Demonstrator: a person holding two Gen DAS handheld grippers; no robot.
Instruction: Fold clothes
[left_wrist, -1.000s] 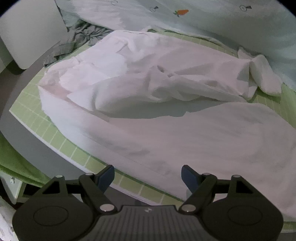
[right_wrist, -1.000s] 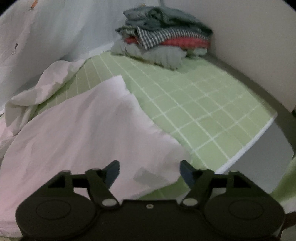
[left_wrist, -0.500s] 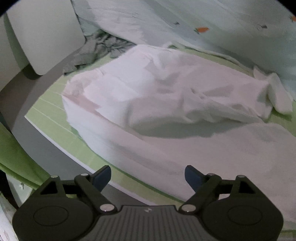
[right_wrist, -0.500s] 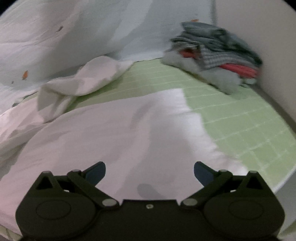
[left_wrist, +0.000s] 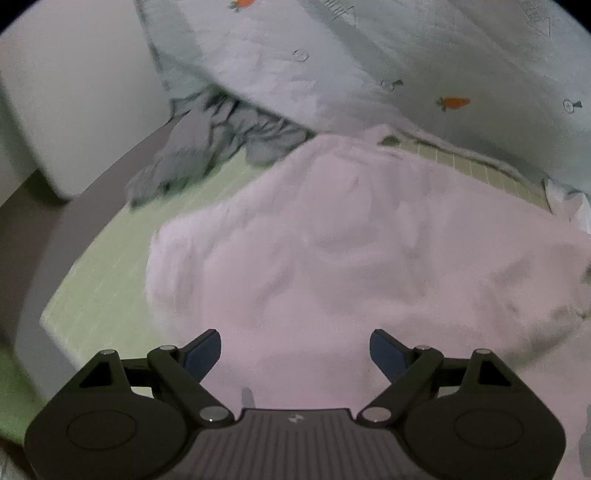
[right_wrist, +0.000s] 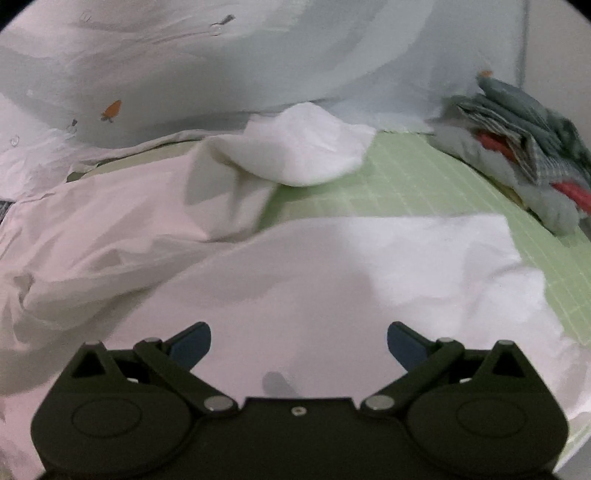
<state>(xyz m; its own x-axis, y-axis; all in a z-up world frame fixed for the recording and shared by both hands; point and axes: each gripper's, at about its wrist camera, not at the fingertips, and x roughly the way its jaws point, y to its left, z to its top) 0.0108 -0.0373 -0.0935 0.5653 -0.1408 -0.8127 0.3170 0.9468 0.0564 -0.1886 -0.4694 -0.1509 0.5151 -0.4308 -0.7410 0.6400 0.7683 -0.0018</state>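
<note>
White garment (left_wrist: 332, 258) spread over the green gridded mat (left_wrist: 99, 266) on the worktop, its near edge hidden behind both tools and its outline smeared in the blurred left wrist view. Left hand-held gripper (left_wrist: 295, 350) and right hand-held gripper (right_wrist: 299, 341) both stand wide over the cloth, gripping nothing. Only the left view shows the crumpled grey garment (left_wrist: 192, 155) at the mat's far corner; only the right shows the stack of folded clothes (right_wrist: 524, 147) and a bunched white sleeve (right_wrist: 303, 151).
</note>
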